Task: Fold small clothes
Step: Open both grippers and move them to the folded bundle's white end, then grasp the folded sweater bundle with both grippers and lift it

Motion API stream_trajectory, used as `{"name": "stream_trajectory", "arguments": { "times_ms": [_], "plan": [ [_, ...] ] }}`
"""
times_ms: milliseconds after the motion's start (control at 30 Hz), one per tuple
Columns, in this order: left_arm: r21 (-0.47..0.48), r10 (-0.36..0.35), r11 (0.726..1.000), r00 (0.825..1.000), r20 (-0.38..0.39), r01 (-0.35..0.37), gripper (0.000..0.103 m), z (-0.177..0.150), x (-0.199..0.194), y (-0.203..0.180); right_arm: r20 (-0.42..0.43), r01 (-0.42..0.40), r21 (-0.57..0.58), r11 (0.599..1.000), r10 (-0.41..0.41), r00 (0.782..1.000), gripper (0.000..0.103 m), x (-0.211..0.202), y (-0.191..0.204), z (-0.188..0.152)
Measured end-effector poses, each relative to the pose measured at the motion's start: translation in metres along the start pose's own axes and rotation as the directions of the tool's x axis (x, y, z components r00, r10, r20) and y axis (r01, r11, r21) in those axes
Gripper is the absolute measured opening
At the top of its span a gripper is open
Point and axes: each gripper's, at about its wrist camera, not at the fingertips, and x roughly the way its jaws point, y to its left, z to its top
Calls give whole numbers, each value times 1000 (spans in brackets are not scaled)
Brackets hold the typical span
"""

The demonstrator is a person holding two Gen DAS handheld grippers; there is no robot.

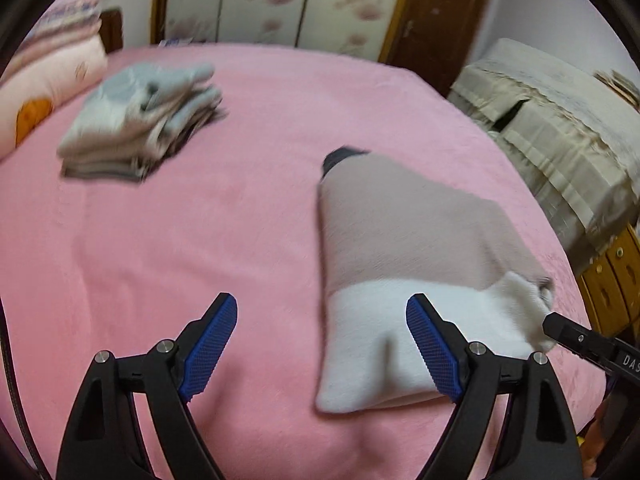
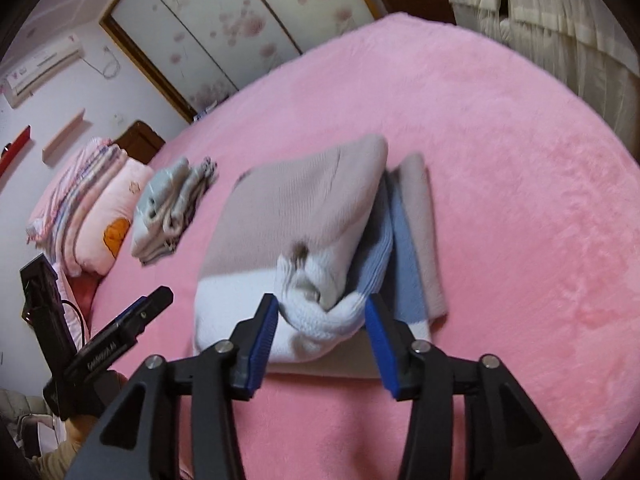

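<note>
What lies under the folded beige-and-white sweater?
The sweater lies on the pink bed cover. Its own blue and beige layers peek out beneath; anything else under it is hidden.

Right tool (image 2: pixel 322 320) sits open with a white cuff bunched between its blue pads, not pinched, on the folded sweater (image 2: pixel 296 216) lying on the pink bed (image 2: pixel 520 200), folded pile (image 2: pixel 168 212) off left by the pillows (image 2: pixel 92 208).
</note>
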Motion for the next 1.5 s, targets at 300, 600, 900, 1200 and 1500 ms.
{"name": "stream_trajectory", "arguments": {
  "times_ms": [300, 600, 900, 1200, 1500],
  "plan": [
    [31, -12, 999, 1000, -27, 13, 86, 1, 24, -14, -32, -61, 121, 991, 65, 997, 56, 21, -17, 11],
    [102, -37, 994, 999, -7, 38, 86, 7, 32, -38, 105, -72, 26, 997, 69, 992, 24, -12, -15, 9],
    [204, -30, 978, 999, -31, 36, 86, -14, 51, -52, 68, -28, 205, 978, 14, 998, 21, 9, -82, -40],
    [186, -54, 981, 998, -28, 59, 87, 4, 38, -42, 59, 28, 123, 992, -35, 998, 40, -10, -62, -15],
    [216, -109, 972, 993, 43, 97, 87, 57, 43, -69, 196, 115, -63, 991, -101, 976, 40, -5, -25, 54]
  ]
}}
